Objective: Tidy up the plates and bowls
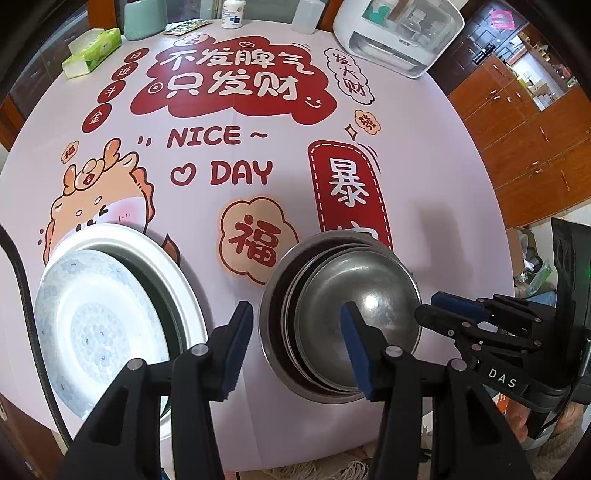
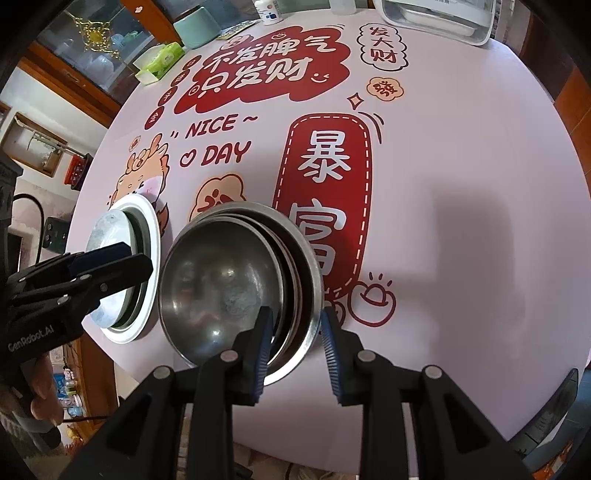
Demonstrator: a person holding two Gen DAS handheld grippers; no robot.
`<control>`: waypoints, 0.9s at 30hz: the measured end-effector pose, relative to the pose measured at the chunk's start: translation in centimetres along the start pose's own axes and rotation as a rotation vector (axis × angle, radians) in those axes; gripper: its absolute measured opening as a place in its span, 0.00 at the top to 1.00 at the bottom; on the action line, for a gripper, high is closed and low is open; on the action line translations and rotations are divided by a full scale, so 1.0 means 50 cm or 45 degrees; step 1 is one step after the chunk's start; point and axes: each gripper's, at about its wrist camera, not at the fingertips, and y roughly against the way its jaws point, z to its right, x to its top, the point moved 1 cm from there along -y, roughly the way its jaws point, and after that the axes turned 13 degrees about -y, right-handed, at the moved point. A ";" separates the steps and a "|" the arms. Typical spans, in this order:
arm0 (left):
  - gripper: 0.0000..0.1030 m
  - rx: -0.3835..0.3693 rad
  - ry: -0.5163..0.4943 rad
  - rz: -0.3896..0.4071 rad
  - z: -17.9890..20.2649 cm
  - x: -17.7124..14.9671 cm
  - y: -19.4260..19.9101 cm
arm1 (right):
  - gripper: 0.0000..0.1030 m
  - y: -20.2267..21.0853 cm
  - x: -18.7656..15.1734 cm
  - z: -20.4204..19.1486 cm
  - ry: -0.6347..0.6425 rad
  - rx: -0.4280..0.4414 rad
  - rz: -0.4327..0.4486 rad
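A stack of nested steel bowls (image 1: 343,317) stands on the table's near edge, also in the right wrist view (image 2: 229,280). To its left lies a stack of plates, a pale patterned plate (image 1: 99,332) on larger white ones (image 2: 118,266). My left gripper (image 1: 295,350) is open and empty, above the gap between plates and bowls, its right finger over the bowls. My right gripper (image 2: 295,350) is open, its fingers either side of the bowls' near right rim; it shows at the bowls' right in the left wrist view (image 1: 443,310).
The round table has a pink printed cloth (image 1: 240,155). At the far edge stand a green tissue box (image 1: 92,51), a green container (image 1: 144,18), a white bottle (image 1: 232,14) and a white appliance (image 1: 399,33). Wooden cabinets (image 1: 524,140) are on the right.
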 end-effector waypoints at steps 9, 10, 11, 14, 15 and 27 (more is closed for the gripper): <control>0.26 -0.013 -0.026 0.061 0.013 0.014 0.031 | 0.73 0.045 -0.005 -0.015 0.051 0.057 0.065; 0.25 -0.011 -0.030 0.070 0.015 0.015 0.034 | 0.73 0.051 -0.006 -0.019 0.065 0.046 0.080; 0.25 -0.010 -0.034 0.074 0.016 0.016 0.037 | 0.73 0.055 -0.007 -0.022 0.074 0.040 0.092; 0.22 -0.007 -0.041 0.075 0.017 0.015 0.038 | 0.73 0.069 -0.012 -0.028 0.088 0.070 0.121; 0.22 -0.010 -0.039 0.073 0.016 0.013 0.037 | 0.73 0.071 -0.013 -0.028 0.090 0.091 0.123; 0.22 -0.039 0.012 0.016 -0.011 -0.010 -0.004 | 0.50 0.047 -0.023 -0.009 0.064 0.077 0.100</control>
